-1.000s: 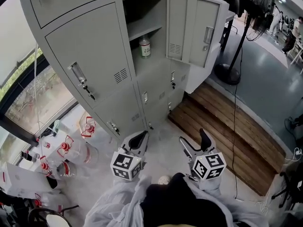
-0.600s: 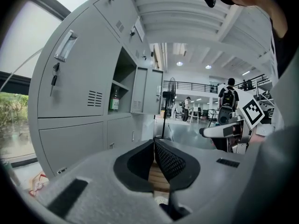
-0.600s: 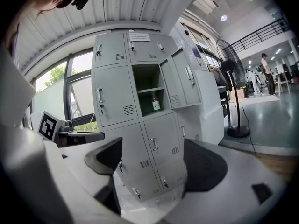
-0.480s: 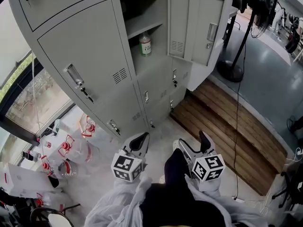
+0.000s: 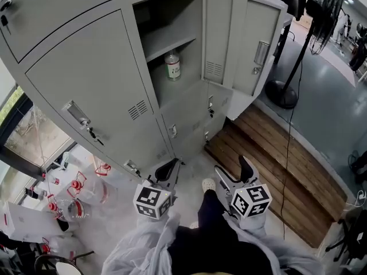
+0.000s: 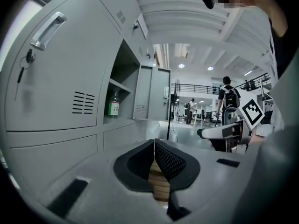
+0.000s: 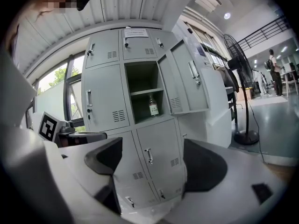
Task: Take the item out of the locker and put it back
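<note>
A clear bottle (image 5: 172, 65) with a green-and-white label stands upright on the floor of the open grey locker compartment (image 5: 172, 90); it also shows in the left gripper view (image 6: 113, 104) and the right gripper view (image 7: 153, 106). The compartment's door (image 5: 221, 39) hangs open to the right. My left gripper (image 5: 170, 166) is held low, well short of the locker, jaws shut with nothing between them (image 6: 154, 160). My right gripper (image 5: 234, 169) sits beside it, open and empty (image 7: 152, 160), facing the lockers.
Shut locker doors (image 5: 92, 85) surround the open one. Several water jugs with red caps (image 5: 74, 188) lie on the floor at the left. A wooden platform (image 5: 275, 159) and a standing fan (image 5: 287, 90) are at the right. People stand far off (image 6: 226, 101).
The view has moved closer to the lockers, which now fill more of the frame. A leg and shoe have stepped forward between the two grippers. The bottle has not moved.
</note>
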A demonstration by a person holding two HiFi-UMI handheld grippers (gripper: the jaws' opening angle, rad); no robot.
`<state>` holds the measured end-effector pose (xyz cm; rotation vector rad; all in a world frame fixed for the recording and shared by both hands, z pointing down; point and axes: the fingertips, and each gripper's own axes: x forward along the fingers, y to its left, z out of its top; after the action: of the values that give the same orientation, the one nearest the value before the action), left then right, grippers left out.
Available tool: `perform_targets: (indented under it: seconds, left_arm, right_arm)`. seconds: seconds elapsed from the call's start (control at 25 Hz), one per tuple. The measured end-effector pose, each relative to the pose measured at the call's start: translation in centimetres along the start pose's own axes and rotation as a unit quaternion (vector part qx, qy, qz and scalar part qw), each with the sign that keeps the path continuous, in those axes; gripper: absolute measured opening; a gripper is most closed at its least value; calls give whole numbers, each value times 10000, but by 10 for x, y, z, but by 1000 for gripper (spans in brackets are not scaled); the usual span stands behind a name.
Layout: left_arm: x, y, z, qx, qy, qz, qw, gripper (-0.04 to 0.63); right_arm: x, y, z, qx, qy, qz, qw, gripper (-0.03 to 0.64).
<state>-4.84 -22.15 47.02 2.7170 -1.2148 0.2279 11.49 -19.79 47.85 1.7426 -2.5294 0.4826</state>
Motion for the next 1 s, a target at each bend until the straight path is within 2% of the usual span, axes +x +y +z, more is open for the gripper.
perform_targets:
  seconds: [0.64, 1.0]
  left_arm:
    - [112, 70, 46, 4, -59, 575, 9983, 9]
    - [145, 108, 53, 3, -19, 1026, 9947, 9]
  right_arm:
    - [127, -71, 62, -228, 64, 635, 9977, 394]
    - [191, -90, 81, -363, 101, 957, 9947, 394]
